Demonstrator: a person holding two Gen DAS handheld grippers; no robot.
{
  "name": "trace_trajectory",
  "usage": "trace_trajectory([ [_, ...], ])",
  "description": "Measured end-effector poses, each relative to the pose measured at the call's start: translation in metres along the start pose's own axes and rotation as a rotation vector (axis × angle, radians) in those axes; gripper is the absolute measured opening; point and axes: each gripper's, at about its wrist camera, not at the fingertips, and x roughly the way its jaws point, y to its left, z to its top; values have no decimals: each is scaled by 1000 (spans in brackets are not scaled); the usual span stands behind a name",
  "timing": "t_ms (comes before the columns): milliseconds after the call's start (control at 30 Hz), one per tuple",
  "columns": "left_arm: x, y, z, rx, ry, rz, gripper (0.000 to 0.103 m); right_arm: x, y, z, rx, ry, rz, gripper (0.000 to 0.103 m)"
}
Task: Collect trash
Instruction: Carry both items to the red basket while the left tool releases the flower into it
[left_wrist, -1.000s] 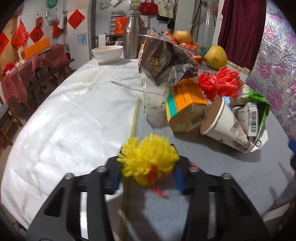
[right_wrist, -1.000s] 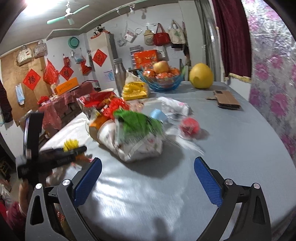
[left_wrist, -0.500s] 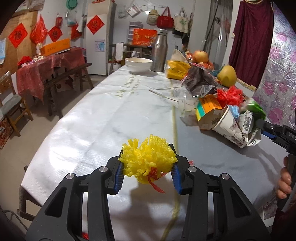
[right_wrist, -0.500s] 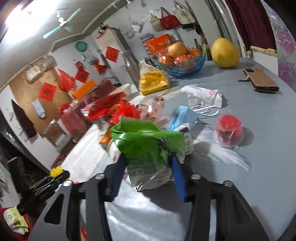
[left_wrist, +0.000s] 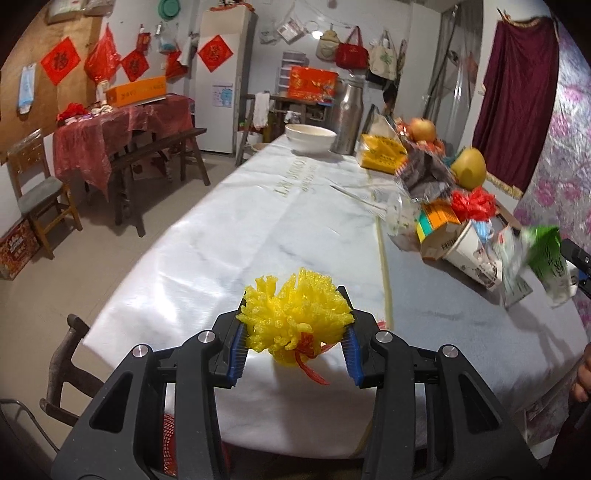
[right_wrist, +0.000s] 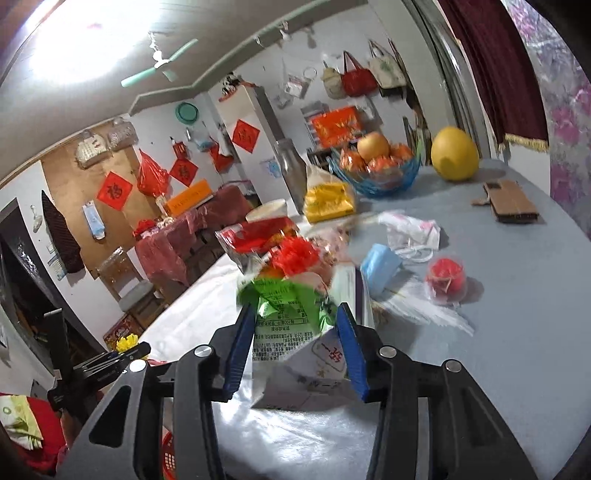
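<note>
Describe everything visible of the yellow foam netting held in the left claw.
The yellow foam netting is a bunched puff of soft foam mesh, its cut tube ends splaying up and outward like a pompom. A red strip hangs from its underside. It sits clamped between the blue pads of the left claw, lifted clear above the white table cover near the table's edge. Only the pads touch it. From the right wrist view it shows as a small yellow tuft.

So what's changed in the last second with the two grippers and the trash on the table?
The right gripper, empty and wide open a second ago, has shut on the green and white packet and is lifting it off the pile. The left gripper has pulled back toward the table's near edge, away from the pile. It still clamps the yellow pom-pom. The paper cup and orange carton stay put.
</note>
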Motion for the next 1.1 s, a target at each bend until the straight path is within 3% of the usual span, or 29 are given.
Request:
trace_trajectory([
  [133,-5,12,-1,-27,-5,10,43,6,4,-1,-30,27,-67,44],
  [167,-6,13,-3,-30,-2,8,43,11,3,-3,-25,46,-69,36],
  [267,-6,12,-8,-20,5,11,43,18,3,-12,-35,79,-78,38],
  [333,-7,10,-10,-12,5,12,43,14,6,-15,-64,75,-93,52],
  [400,-5,9,-11,-13,10,7,43,15,8,-20,-83,85,-109,74],
  [467,-1,8,-12,-16,21,0,43,20,5,-28,-95,102,-125,82],
  [533,0,8,-13,-16,27,-3,43,25,1,-35,-78,136,-89,83],
  [867,1,8,-16,-16,34,-16,43,21,10,-58,-208,171,-149,87],
  [933,2,9,-18,-18,38,-17,43,27,3,-67,-203,214,-166,83],
  [1000,2,10,-19,-17,41,-17,43,22,-5,-71,-190,193,-182,58],
  [1033,2,9,-19,-16,42,-15,43,19,-7,-70,-187,196,-176,55],
  [1100,2,10,-19,-18,40,-15,43,16,-15,-65,-131,201,-127,33],
])
